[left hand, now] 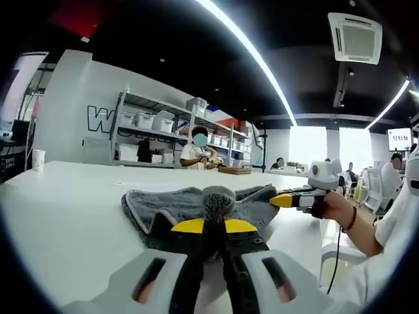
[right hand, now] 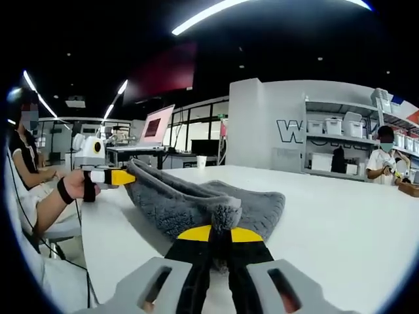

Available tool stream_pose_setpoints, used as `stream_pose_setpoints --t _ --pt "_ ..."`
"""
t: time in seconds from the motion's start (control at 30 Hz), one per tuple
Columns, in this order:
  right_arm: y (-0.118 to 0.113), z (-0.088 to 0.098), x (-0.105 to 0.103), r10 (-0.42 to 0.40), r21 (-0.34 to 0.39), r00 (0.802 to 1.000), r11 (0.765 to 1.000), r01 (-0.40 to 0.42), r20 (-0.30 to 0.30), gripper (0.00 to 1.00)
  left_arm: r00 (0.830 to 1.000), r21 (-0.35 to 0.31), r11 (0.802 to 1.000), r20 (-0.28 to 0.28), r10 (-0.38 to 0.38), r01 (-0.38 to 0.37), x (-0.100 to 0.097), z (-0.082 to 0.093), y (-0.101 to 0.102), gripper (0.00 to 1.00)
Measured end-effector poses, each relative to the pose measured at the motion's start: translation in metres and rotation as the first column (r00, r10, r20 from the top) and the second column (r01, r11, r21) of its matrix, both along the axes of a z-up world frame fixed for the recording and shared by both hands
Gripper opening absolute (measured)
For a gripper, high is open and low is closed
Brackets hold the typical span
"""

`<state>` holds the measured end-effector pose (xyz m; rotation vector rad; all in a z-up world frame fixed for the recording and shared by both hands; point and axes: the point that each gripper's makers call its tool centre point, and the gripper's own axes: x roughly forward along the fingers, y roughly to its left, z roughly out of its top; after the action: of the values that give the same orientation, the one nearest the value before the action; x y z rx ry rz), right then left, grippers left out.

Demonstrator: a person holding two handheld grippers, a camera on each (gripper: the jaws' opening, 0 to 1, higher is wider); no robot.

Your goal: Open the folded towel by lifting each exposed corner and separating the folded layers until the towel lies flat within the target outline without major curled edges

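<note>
A grey fluffy towel [left hand: 163, 206] lies bunched on the white table [left hand: 65, 196], stretched between both grippers. In the left gripper view my left gripper [left hand: 214, 226] is shut on a tufted corner of it, which sticks up above the yellow tips. The right gripper [left hand: 288, 199], held by a hand, pinches the towel's far right edge. In the right gripper view my right gripper [right hand: 219, 233] is shut on a corner of the towel [right hand: 177, 199]. The left gripper [right hand: 114, 176] holds the far end slightly lifted, so the cloth sags between them.
Metal shelves with white bins [left hand: 157, 124] stand behind the table, and a paper cup [left hand: 38, 159] sits at its far left. A person's arm [left hand: 357, 229] reaches in from the right. A laptop [right hand: 157, 127] and a cup [right hand: 201, 161] stand beyond the table [right hand: 340, 222].
</note>
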<state>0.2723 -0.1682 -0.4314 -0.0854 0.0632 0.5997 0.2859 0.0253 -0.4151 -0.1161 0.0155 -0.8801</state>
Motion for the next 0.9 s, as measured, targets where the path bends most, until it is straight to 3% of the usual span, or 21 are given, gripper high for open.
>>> stream_pose_setpoints --t 0.47,0.9 --pt "0.010 0.004 -0.011 0.043 -0.054 0.999 0.998 -0.043 0.009 0.07 0.999 0.004 1.000 0.027 -0.025 0.025 -0.016 0.003 -0.003 0.11" --pt "0.008 0.014 -0.023 0.056 -0.079 0.998 0.996 -0.053 0.039 0.05 0.998 -0.011 0.999 0.053 -0.045 0.046 -0.030 0.009 -0.003 0.12"
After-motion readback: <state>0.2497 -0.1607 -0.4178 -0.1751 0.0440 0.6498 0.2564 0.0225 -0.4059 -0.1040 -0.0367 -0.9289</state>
